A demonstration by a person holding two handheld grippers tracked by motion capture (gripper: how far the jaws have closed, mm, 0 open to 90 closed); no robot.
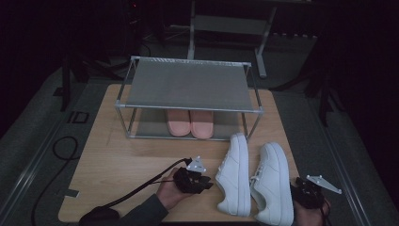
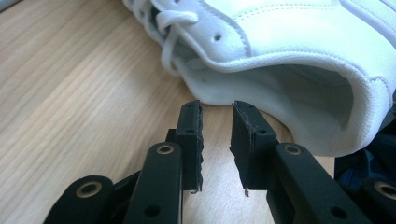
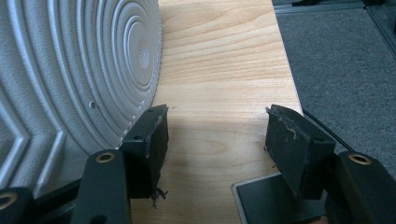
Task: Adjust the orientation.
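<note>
Two white sneakers lie side by side on the wooden table [image 1: 122,160], the left sneaker [image 1: 234,175] and the right sneaker [image 1: 273,181]. My left gripper [image 1: 207,183], held in a hand, points at the left sneaker from its left. In the left gripper view the left gripper [image 2: 217,135] has a narrow gap between its jaws with nothing in it, just short of the sneaker's collar [image 2: 289,70]. My right gripper [image 1: 307,194] sits right of the right sneaker. In the right gripper view the right gripper [image 3: 215,126] stands wide open, its left jaw beside the grey ribbed sole [image 3: 70,70].
A metal shoe rack [image 1: 188,84] stands at the back of the table, with a pair of pink slippers [image 1: 189,123] on its lower shelf. A black cable [image 1: 136,190] trails from the left gripper. Grey carpet [image 3: 345,70] lies past the table's right edge.
</note>
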